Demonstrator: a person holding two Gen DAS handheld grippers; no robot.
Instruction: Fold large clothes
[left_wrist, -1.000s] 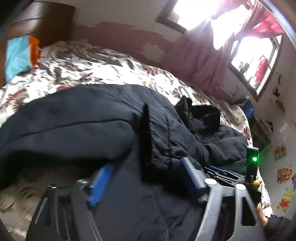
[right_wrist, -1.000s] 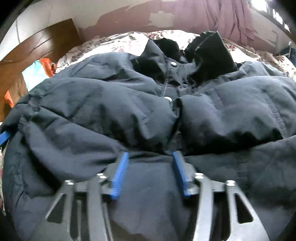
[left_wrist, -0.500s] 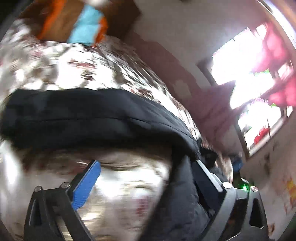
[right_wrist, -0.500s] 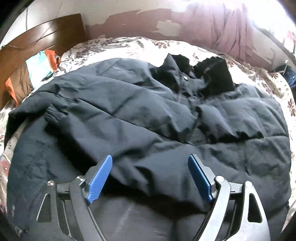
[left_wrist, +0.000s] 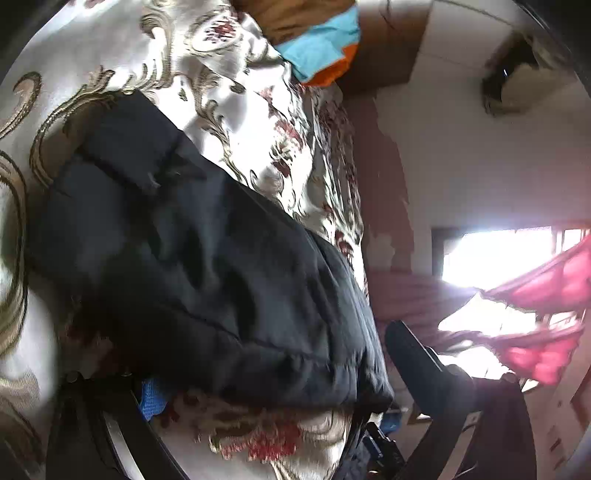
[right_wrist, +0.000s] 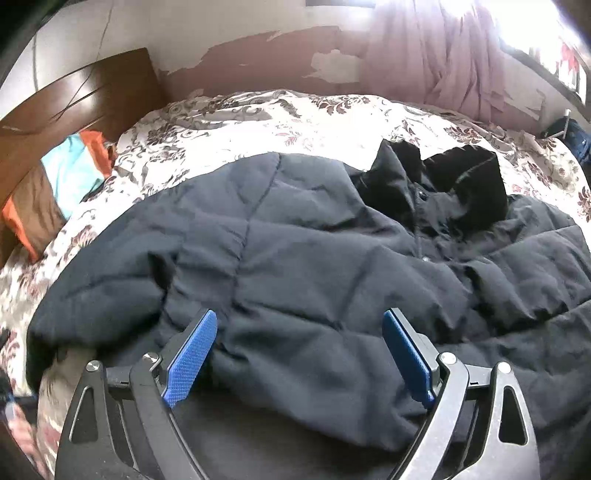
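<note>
A large black puffer jacket (right_wrist: 314, 258) lies spread on the flowered bedspread (right_wrist: 277, 118), its dark collar (right_wrist: 461, 184) at the far right. My right gripper (right_wrist: 299, 354) hovers over the near hem. Its jaws are opening, and a puffed fold of the jacket bulges between the blue pads (right_wrist: 192, 358) without being pinched. In the rolled left wrist view, the jacket (left_wrist: 207, 266) fills the middle. My left gripper (left_wrist: 284, 380) stands wide open at its edge, low over the bedspread (left_wrist: 240, 96). One blue pad (left_wrist: 151, 400) shows, and the other finger (left_wrist: 417, 354) is dark against the light.
A wooden headboard (right_wrist: 74, 96) stands at the left with a turquoise and orange cloth (right_wrist: 70, 173) against it. A pink curtain (right_wrist: 443, 55) and a bright window (left_wrist: 498, 254) lie beyond the bed. The wall has peeling paint.
The left gripper let go of the jacket, rolled strongly and swung down to its edge over the bedspread. The right gripper opened wide and drew back and up from the jacket.
</note>
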